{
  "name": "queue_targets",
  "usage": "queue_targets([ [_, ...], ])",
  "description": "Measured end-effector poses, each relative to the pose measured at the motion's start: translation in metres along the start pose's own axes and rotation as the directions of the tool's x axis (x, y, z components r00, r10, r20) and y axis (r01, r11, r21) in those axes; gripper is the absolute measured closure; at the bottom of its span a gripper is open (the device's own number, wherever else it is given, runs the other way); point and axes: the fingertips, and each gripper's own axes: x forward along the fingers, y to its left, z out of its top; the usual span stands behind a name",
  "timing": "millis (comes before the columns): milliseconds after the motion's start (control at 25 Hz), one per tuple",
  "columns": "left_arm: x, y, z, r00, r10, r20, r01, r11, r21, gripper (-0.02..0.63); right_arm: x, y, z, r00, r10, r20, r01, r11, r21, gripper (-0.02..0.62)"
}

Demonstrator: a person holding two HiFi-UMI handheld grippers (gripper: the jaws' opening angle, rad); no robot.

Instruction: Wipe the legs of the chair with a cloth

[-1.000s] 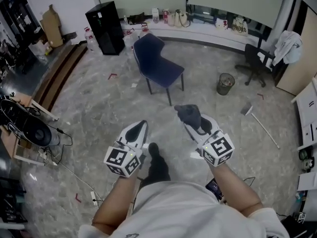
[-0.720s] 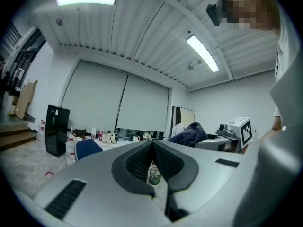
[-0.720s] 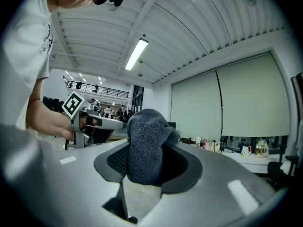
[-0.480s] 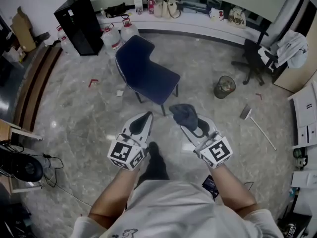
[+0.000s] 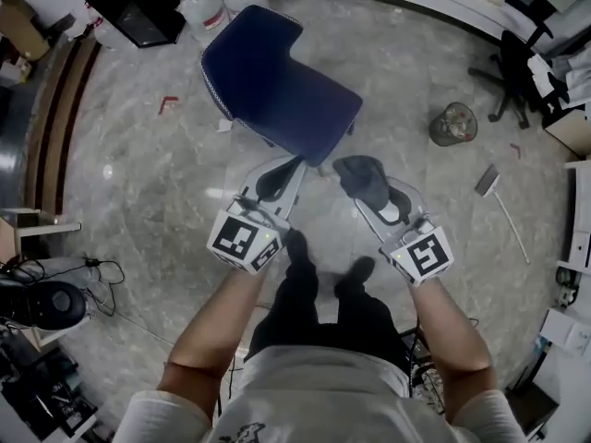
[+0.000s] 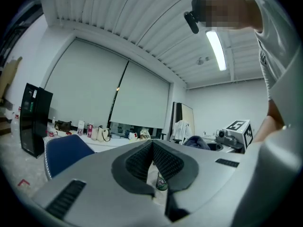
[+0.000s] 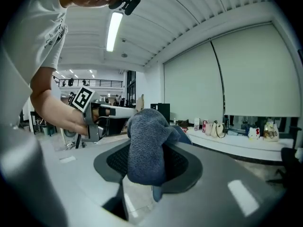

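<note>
Looks down from head height on a blue chair (image 5: 282, 95) standing on a marble floor (image 5: 148, 183), with both grippers held out toward it.

Shows no wiping begun: no cloth on any leg yet, so, judging from this, every leg left to do. Hides most of the legs under the seat in the head view, with perhaps a dark stub at the near edge, too unclear to count.

Pinches a dark grey cloth (image 5: 360, 173) in the right gripper (image 5: 369, 192), pads pressing on it from both sides, loose end bunched up over the tips. Carries the left gripper (image 5: 294, 164) pressed together at the tips, with nothing inside.

Places the chair just ahead of both grippers. Puts the left tip at the seat's near edge in the head view, and the cloth just beside the seat's near right corner, not plainly touching. Leaves height against the seat impossible to tell from above. Likely calls for bringing the cloth lower, under the seat, to meet a leg.
</note>
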Motion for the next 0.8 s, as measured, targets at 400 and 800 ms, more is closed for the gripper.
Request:
queue_targets([
  [400,0.087,0.118,-0.316,0.998,0.053,-0.035,-0.053,0.999,0.001,0.600,0.141,-0.075,-0.340,0.988,0.107,-0.108,-0.109,0.994,-0.011,0.439],
  [800,0.124,0.187,-0.537,0.998,0.017,-0.066,-0.010,0.996,0.093,0.601,0.239,-0.103,-0.630,0.954,0.188,-0.234,-0.225,0.963,-0.145,0.437],
])
